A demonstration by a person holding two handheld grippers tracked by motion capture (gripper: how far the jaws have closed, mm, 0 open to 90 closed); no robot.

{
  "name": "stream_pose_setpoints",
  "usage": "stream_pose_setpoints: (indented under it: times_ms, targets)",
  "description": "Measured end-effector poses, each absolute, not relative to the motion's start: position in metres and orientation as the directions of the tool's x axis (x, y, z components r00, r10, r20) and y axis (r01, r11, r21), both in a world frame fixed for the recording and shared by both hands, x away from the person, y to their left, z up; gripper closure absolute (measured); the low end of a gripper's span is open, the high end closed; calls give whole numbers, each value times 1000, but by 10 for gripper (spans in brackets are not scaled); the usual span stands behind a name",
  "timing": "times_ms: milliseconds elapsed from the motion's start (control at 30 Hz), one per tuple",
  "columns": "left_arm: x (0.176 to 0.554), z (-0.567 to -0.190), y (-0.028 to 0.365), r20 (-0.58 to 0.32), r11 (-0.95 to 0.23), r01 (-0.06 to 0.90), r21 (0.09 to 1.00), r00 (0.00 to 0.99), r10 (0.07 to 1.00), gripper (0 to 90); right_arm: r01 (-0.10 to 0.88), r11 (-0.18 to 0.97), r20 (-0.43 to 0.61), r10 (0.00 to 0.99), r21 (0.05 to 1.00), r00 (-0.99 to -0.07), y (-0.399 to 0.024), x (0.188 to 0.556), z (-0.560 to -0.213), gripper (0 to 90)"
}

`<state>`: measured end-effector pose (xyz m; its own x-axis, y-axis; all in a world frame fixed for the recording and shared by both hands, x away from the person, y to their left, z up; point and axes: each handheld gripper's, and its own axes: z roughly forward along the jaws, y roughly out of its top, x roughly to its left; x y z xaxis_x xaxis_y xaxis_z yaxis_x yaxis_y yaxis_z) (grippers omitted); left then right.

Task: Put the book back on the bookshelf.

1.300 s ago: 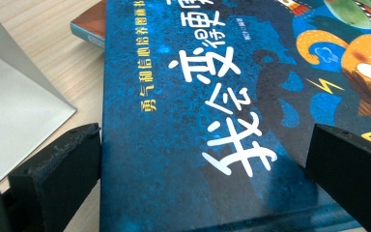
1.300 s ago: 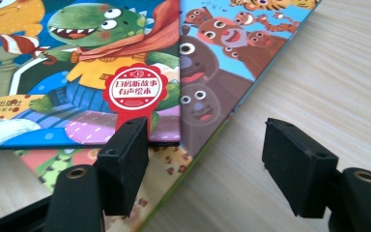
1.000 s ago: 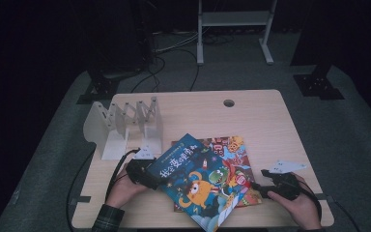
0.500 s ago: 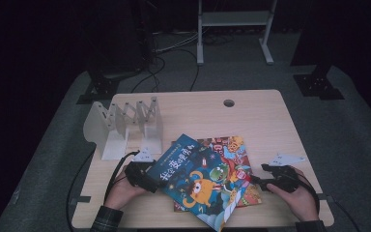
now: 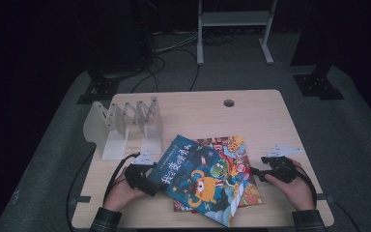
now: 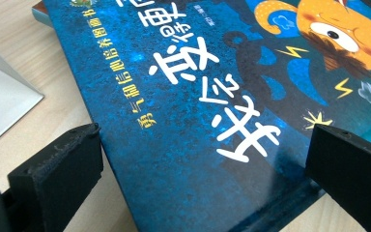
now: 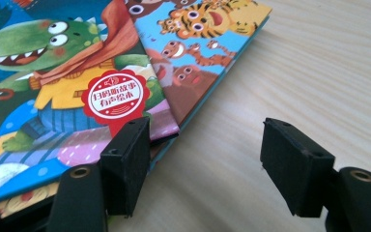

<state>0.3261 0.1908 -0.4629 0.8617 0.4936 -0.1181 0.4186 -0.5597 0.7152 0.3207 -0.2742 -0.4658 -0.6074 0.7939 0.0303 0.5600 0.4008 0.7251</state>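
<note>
On the pale wooden table [image 5: 251,116] in a dark room, both tools [image 5: 147,181] [image 5: 257,170] stand apart beside picture books [image 5: 207,179].

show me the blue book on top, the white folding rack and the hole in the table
blue book [image 5: 193,181]: high view, middle of its front cover
white folding rack [image 5: 125,123]: high view, one of its upright dividers
hole in the table [image 5: 229,103]: high view, its centre near the far edge
</note>
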Motion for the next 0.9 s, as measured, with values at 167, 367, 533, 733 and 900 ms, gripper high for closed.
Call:
stream_pose_setpoints:
  times_ms: [167, 367, 533, 733, 900]
  targets:
    - [323, -463, 190, -118, -564, 415, 714, 865, 487, 0, 569, 385, 38, 804, 727, -593, -275, 329, -466, 345]
    - [320, -462, 190, -121, -565, 413, 714, 868, 481, 0, 576, 384, 30, 814, 722, -580, -273, 340, -465, 354]
    - [318, -462, 189, -124, -564, 406, 719, 874, 470, 0, 582, 367, 35, 824, 726, -565, -273, 349, -466, 363]
    - [317, -462, 186, -125, -570, 399, 718, 880, 458, 0, 591, 353, 43, 833, 726, -551, -275, 358, -467, 360]
    - [315, -462, 183, -129, -571, 392, 722, 886, 445, 0, 594, 354, 28, 844, 722, -536, -274, 367, -465, 364]
